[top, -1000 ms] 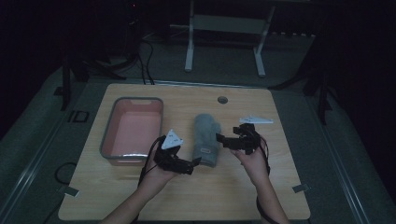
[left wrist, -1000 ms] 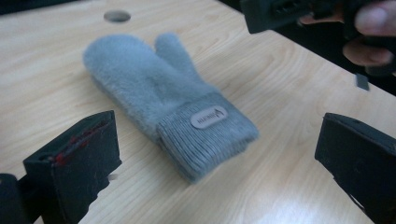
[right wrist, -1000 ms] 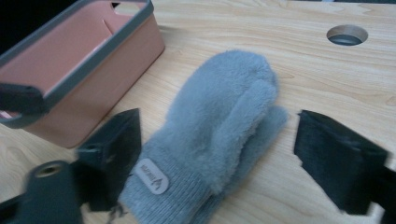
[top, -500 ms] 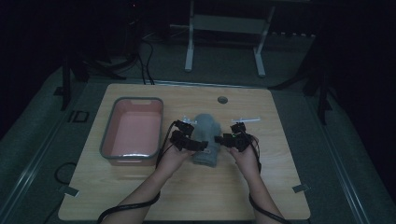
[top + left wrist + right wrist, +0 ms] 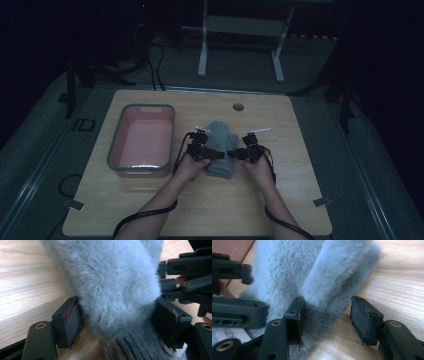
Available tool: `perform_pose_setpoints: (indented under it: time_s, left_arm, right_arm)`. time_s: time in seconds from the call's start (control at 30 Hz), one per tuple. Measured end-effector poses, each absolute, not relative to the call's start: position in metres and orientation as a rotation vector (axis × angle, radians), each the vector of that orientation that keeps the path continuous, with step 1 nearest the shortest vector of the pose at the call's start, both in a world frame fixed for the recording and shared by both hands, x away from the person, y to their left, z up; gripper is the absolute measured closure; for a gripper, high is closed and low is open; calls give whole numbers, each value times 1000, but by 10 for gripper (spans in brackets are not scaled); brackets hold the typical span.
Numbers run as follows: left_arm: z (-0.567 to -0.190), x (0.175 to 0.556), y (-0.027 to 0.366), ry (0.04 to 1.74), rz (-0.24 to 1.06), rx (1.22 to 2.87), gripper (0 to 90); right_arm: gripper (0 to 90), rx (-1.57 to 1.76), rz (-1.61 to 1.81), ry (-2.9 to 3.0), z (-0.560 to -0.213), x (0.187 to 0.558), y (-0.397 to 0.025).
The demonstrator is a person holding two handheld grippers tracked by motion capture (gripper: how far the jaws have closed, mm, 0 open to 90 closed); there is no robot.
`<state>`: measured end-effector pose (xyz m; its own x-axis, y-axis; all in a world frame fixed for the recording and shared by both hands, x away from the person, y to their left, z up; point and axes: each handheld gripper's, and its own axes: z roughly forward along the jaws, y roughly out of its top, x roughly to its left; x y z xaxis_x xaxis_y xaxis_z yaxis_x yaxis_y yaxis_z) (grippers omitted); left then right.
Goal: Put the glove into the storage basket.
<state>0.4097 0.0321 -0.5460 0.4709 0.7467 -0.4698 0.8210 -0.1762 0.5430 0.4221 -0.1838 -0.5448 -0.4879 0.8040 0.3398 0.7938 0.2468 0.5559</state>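
A grey fuzzy mitten [image 5: 220, 142] lies on the wooden table [image 5: 200, 205], its ribbed cuff toward the person. My left gripper [image 5: 211, 153] is at the mitten's left side near the cuff. In the left gripper view the mitten [image 5: 117, 287] bulges between the wide-apart jaws of the left gripper [image 5: 120, 325], brushing both pads. My right gripper [image 5: 237, 152] is at the mitten's right side. It stands open [image 5: 327, 317] around a fold of the mitten [image 5: 312, 277], with the right pad [image 5: 364, 320] clear of the fur.
A pink bin with a grey rim [image 5: 142, 167] stands left of the mitten, close to the left hand. A round hole [image 5: 238, 106] sits in the table's far middle. Bare wood lies to the right and in front of the hands.
Both hands have come in toward the mitten. The left gripper moved up and right from the bin's corner to the mitten's left side; the right gripper closed in on its right side.
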Motion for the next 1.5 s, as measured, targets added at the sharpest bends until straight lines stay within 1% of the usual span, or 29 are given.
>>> perform_pose_setpoints:
  time_s: [0.1, 0.17, 0.2, 0.27, 0.3, 0.5, 0.57, 0.67, 0.83, 0.97, 1.27, 1.5]
  left_arm:
    - [-552, 413, 35, 1301, -178, 1918, 285]
    - [-555, 414, 37, 1290, -208, 1900, 330]
    - [-556, 414, 39, 1286, -219, 1898, 341]
    - [-557, 415, 40, 1287, -251, 1888, 380]
    - [-557, 415, 41, 1274, -257, 1894, 417]
    - [-556, 417, 39, 1245, -280, 1913, 593]
    - [-555, 416, 39, 1229, -257, 1914, 676]
    - [-554, 415, 38, 1223, -237, 1919, 733]
    - [-542, 415, 39, 1175, -229, 1953, 760]
    - [-525, 413, 41, 1137, -185, 1967, 767]
    - [-482, 405, 53, 1080, -123, 1956, 768]
    - [-451, 398, 72, 1059, -77, 1938, 768]
  right_arm:
    - [529, 1584, 1125, 2490, -547, 423, -185]
    - [587, 1575, 1145, 2508, -549, 423, -185]
    - [632, 1583, 1161, 2509, -549, 423, -185]
    - [678, 1563, 1168, 2513, -549, 421, -183]
    - [698, 1565, 1167, 2515, -549, 420, -182]
    - [765, 1541, 1144, 2507, -548, 416, -177]
    - [780, 1536, 1149, 2496, -548, 414, -177]
    - [790, 1520, 1146, 2472, -547, 410, -175]
    - [810, 1493, 1154, 2441, -539, 405, -173]
    - [812, 1476, 1177, 2428, -528, 405, -172]
    - [813, 1402, 1258, 2396, -488, 399, -166]
    - [813, 1323, 1303, 2387, -456, 396, -152]
